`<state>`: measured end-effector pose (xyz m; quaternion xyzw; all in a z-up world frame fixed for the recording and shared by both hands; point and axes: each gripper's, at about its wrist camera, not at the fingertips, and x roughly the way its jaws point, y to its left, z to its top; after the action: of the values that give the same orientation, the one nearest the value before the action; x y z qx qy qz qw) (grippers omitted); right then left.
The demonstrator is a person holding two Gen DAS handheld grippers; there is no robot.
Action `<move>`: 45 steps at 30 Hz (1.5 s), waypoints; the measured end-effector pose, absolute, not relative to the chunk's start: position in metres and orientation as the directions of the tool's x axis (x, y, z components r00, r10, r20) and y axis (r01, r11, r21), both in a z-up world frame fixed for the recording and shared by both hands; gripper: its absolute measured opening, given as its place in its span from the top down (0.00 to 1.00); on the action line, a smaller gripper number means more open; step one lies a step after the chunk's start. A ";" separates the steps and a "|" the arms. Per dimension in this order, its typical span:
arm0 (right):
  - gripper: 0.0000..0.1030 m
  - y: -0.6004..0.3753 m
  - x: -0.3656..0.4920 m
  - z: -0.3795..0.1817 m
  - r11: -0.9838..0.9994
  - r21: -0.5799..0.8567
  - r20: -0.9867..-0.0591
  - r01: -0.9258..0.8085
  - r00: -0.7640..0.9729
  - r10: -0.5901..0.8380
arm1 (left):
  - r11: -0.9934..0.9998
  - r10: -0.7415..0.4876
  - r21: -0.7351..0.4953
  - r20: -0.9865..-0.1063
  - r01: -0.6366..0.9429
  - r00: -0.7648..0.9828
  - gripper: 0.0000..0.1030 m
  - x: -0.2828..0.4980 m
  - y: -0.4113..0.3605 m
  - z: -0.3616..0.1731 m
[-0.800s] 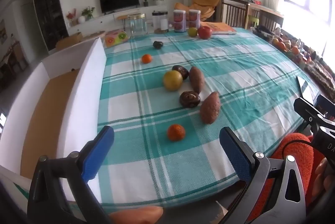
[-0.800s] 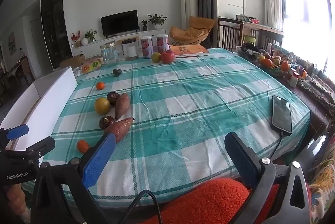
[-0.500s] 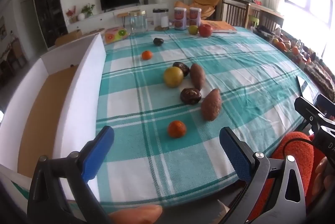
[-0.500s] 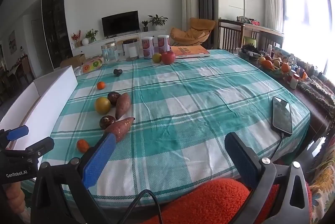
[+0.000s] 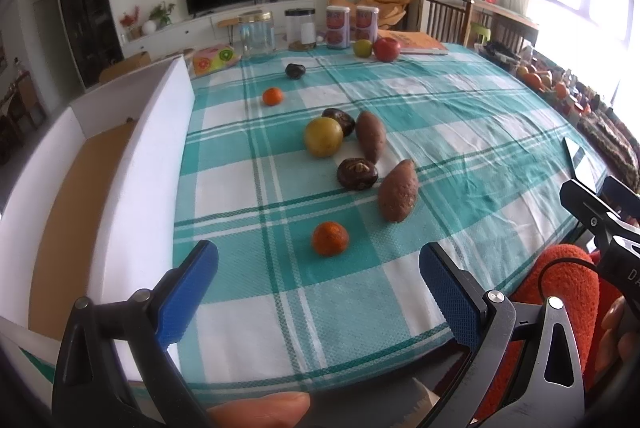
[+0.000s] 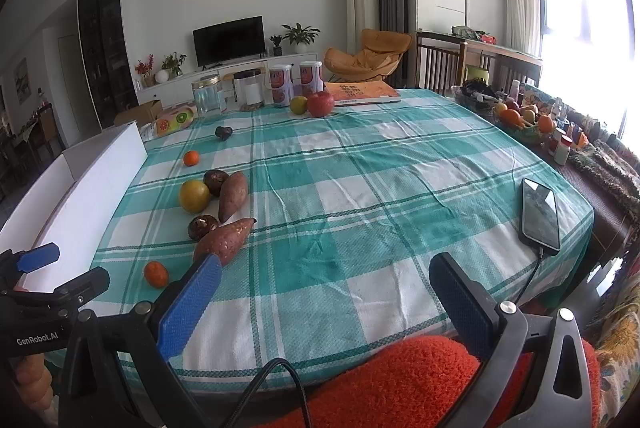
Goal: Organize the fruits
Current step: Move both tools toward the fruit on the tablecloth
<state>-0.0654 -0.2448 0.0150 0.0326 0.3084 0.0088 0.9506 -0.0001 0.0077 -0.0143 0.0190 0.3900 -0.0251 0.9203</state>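
We are holding the left gripper (image 5: pixel 318 280) spread wide and empty above the near table edge, tilting down. Just ahead of its fingers a tangerine (image 5: pixel 329 237) is lying on the checked cloth (image 5: pixel 460 132); beyond it, sweet potatoes (image 5: pixel 398 190) and a yellow fruit (image 5: pixel 323 137). A white box (image 5: pixel 156 148) is standing to its left. Our right gripper (image 6: pixel 325 292) is likewise gaping, holding nothing.

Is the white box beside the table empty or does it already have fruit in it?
Empty, as far as shown. The white box shows only its bare brown floor in the left wrist view; its near end is hidden behind the left claw.
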 end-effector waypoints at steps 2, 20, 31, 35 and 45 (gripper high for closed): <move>0.00 -0.244 -0.065 0.014 0.998 0.066 -0.589 0.002 0.807 0.038 | 0.998 -0.034 0.013 -0.721 0.062 0.692 0.02 0.000 0.008 -0.015; 0.00 -0.239 -0.064 0.012 0.998 0.067 -0.603 -0.003 0.797 0.043 | 0.998 -0.033 0.011 -0.724 0.060 0.689 0.02 -0.001 0.006 -0.016; 0.00 -0.239 -0.064 0.011 0.998 0.068 -0.605 -0.003 0.795 0.044 | 0.998 -0.035 0.008 -0.725 0.059 0.688 0.02 -0.001 0.006 -0.016; 0.00 -0.239 -0.064 0.011 0.998 0.069 -0.605 -0.004 0.795 0.045 | 0.998 -0.035 0.008 -0.725 0.059 0.688 0.02 -0.001 0.007 -0.016; 0.00 -0.239 -0.064 0.010 0.998 0.070 -0.606 -0.004 0.794 0.045 | 0.998 -0.037 0.005 -0.726 0.060 0.686 0.02 0.000 0.008 -0.016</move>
<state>-0.0644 -0.2390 0.0104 0.0323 0.3206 0.0130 0.9466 -0.0005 0.0077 -0.0156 0.0141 0.3952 -0.0264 0.9181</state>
